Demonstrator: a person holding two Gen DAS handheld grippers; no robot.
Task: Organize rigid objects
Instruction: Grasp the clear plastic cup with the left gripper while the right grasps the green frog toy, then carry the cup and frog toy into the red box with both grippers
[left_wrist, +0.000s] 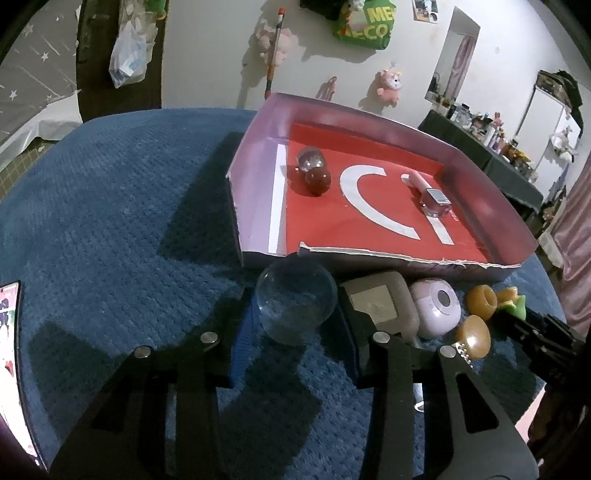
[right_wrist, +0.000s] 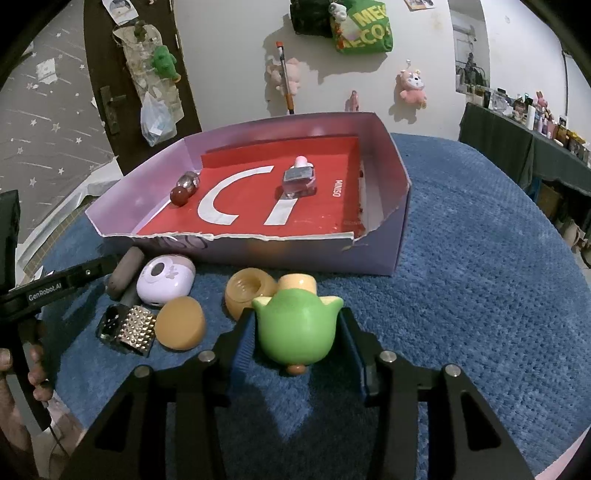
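The left gripper (left_wrist: 295, 314) clamps its jaws on the clear ball (left_wrist: 295, 306); the right gripper (right_wrist: 297, 336) clamps the green toy (right_wrist: 297, 326). Each should lift straight before swinging toward twelve o'clock over the box (right_wrist: 400, 206) wall.

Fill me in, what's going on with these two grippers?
A person is sorting small items into the red-lined box. The left gripper has closed on a clear ball, the right gripper on a green toy, both still on the blue cloth. Two balls and a bottle already sit inside.
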